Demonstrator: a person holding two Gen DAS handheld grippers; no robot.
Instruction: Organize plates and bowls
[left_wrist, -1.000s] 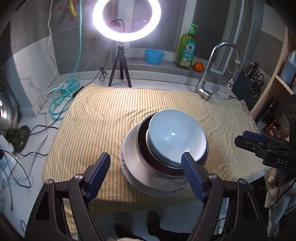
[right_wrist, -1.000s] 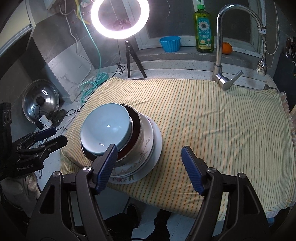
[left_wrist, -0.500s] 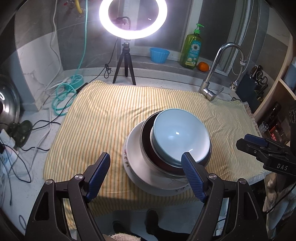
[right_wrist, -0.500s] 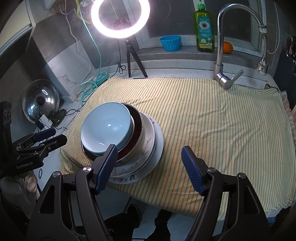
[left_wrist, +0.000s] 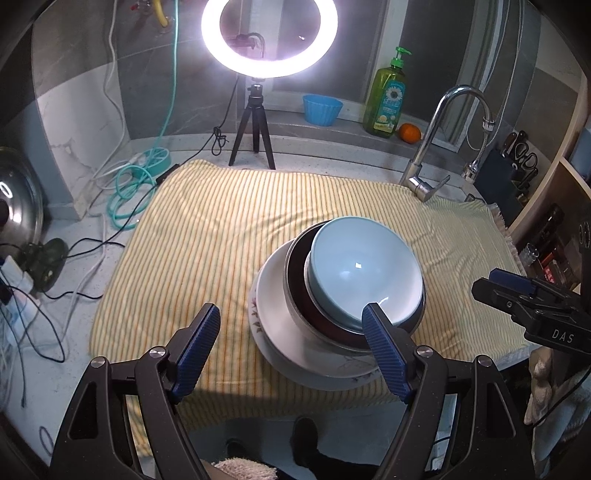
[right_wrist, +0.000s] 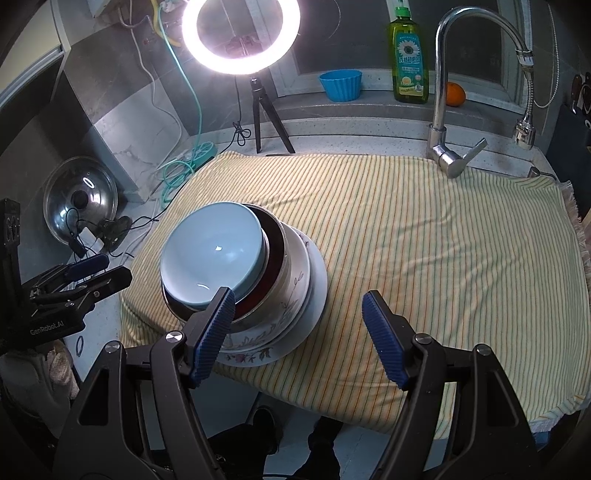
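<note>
We hold both grippers tilted downward over the near edge of the worktop (right_wrist: 369, 144), and neither grasps anything. The left gripper (left_wrist: 291, 345) has its blue fingers (left_wrist: 195, 349) spread wide and released, with striped cloth and the near rim of the dishes showing between them; its right finger overlaps the light blue bowl (left_wrist: 364, 267) in our view, though we cannot tell whether it touches. The right gripper (right_wrist: 297, 338) is likewise released, its fingers (right_wrist: 384, 341) well apart above the cloth, the left one in front of the stack's near side. Around us stand a lit ring light (right_wrist: 240, 35) on a small tripod, a green bottle of dish soap (right_wrist: 408, 61), a small blue cup (right_wrist: 340, 85), an orange (right_wrist: 455, 94) and a curved tap (right_wrist: 448, 96) at the back; a steel pot lid (right_wrist: 79, 201) leans at the left among loose cables. Nothing stands between the fingers and the dishes. The yellow striped cloth (left_wrist: 221, 229) covers the worktop, and on it, toward the near edge, the stack sits: the light blue bowl tilted inside a dark red bowl (right_wrist: 275, 258), which rests in a flowered bowl (right_wrist: 291, 284), all on a white plate (left_wrist: 273, 325) with a floral rim.
</note>
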